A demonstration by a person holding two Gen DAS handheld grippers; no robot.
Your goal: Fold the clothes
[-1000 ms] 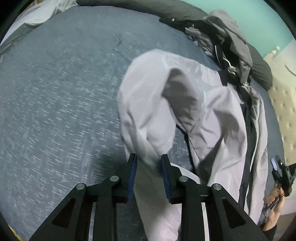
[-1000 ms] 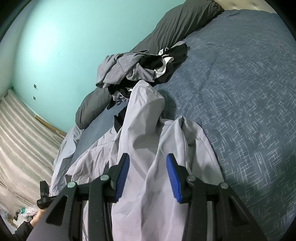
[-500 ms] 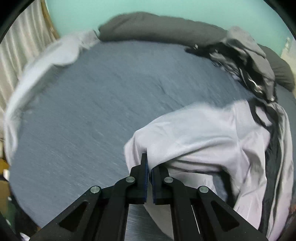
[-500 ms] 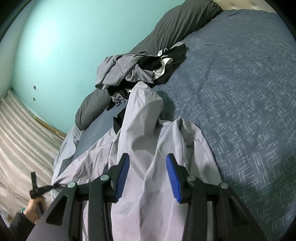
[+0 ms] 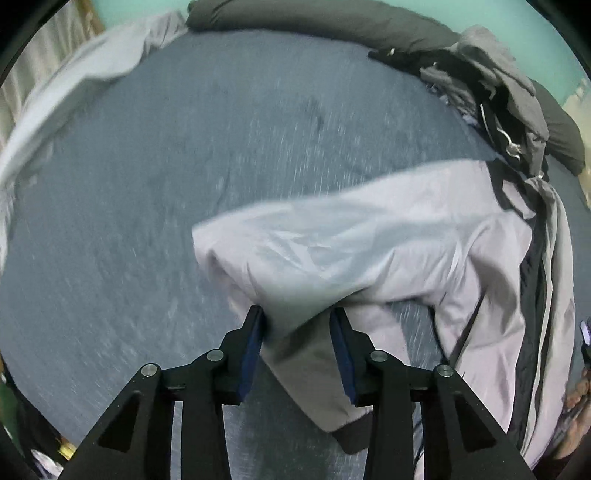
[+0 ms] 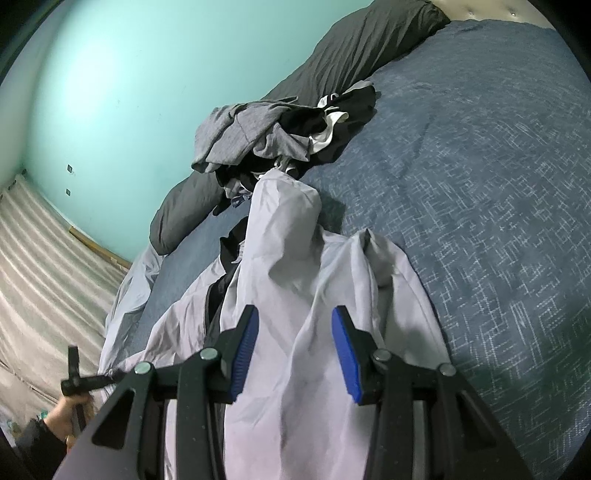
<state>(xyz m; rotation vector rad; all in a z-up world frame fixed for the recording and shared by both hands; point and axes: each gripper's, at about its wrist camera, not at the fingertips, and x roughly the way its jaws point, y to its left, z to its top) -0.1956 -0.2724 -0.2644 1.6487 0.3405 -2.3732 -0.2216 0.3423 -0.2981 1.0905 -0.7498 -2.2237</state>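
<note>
**Sleeve let go, jacket spread across the bed**

Left wrist view: left tongs [image 5: 297, 325] point steeply down at the bed [image 5: 147, 229], blue-grey cover w/ light flecks. Jaws have just been opening; they stand part open w/ a fold of the pale lilac jacket [image 5: 369, 254] between them, but the pads don't look pressed on it, so prob. a release, not a grip. The sleeve [image 5: 317, 387] w/ its dark cuff runs down between the tongs toward the lens. It looks laid in across the body, which fits a 1st fold. Dark lining and zip show along the jacket's right edge. Pile of unfolded clothes [image 5: 491, 85], grey and black, sits at the far side by the dark pillow [image 5: 332, 26]. Frame is motion-blurred.

Right wrist view: right tongs [image 6: 294, 332] hover low over the jacket, jaws about as far apart as the left pair's, nothing clamped; cloth lies under and btw. them, untouched as far as I can tell. Likely parked there, ready to pin or pick the near edge. The jacket lies crumpled lengthwise on the bed, its far end touching the clothes pile. A hand [image 6: 68, 413] w/ the other tool shows bottom left. Teal wall [image 6: 147, 92] behind.
</note>
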